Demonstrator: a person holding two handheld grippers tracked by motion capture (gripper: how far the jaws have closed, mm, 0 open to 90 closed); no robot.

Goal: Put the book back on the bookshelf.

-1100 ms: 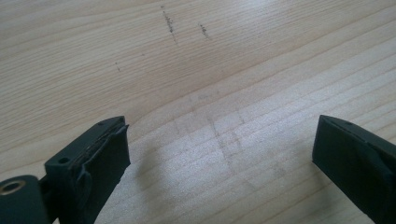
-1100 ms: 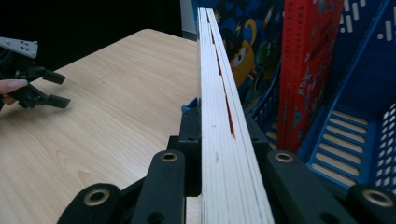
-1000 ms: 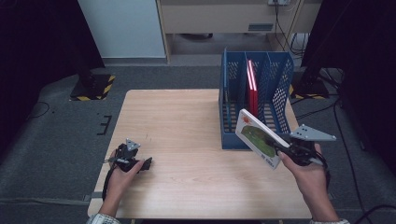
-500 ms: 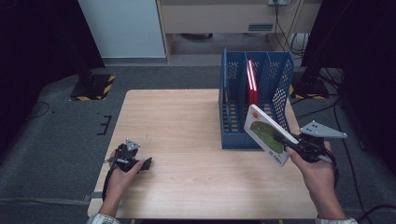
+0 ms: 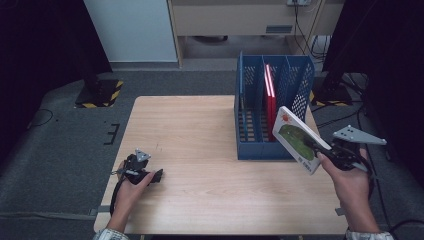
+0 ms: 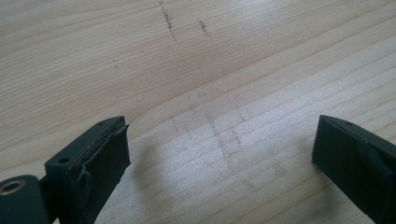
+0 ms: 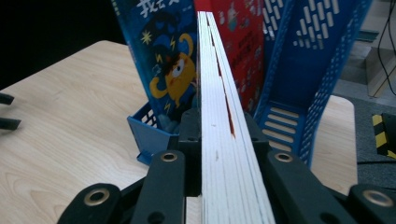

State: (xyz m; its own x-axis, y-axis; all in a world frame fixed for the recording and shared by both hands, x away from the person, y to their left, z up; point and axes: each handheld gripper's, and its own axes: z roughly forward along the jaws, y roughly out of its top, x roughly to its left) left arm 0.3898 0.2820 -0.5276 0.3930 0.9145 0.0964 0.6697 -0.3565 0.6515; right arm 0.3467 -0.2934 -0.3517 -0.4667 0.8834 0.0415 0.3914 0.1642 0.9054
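A thin book [image 5: 294, 138] with a green and white cover is tilted in the air at the front right corner of the blue file rack [image 5: 255, 116]. My right gripper [image 5: 314, 145] is shut on its lower edge. In the right gripper view the book's white page edge [image 7: 219, 121] runs straight up between the jaws, a blue cartoon cover [image 7: 163, 65] shows on its left, and the rack [image 7: 289, 70] stands just behind. A red book [image 5: 270, 95] stands upright in the rack's middle slot. My left gripper [image 5: 155, 176] rests open on the table's front left, its jaws [image 6: 219, 140] wide over bare wood.
The rack takes up the back right of the wooden table [image 5: 200, 130]. Its left slot [image 5: 248, 117] and right slot [image 5: 292, 90] hold nothing I can see. Dark floor, cables and stands surround the table, with a hazard-striped base [image 5: 100, 94] at the far left.
My right hand has carried the book to the right and slightly up, from in front of the rack toward its right front corner. The left hand has stayed still.
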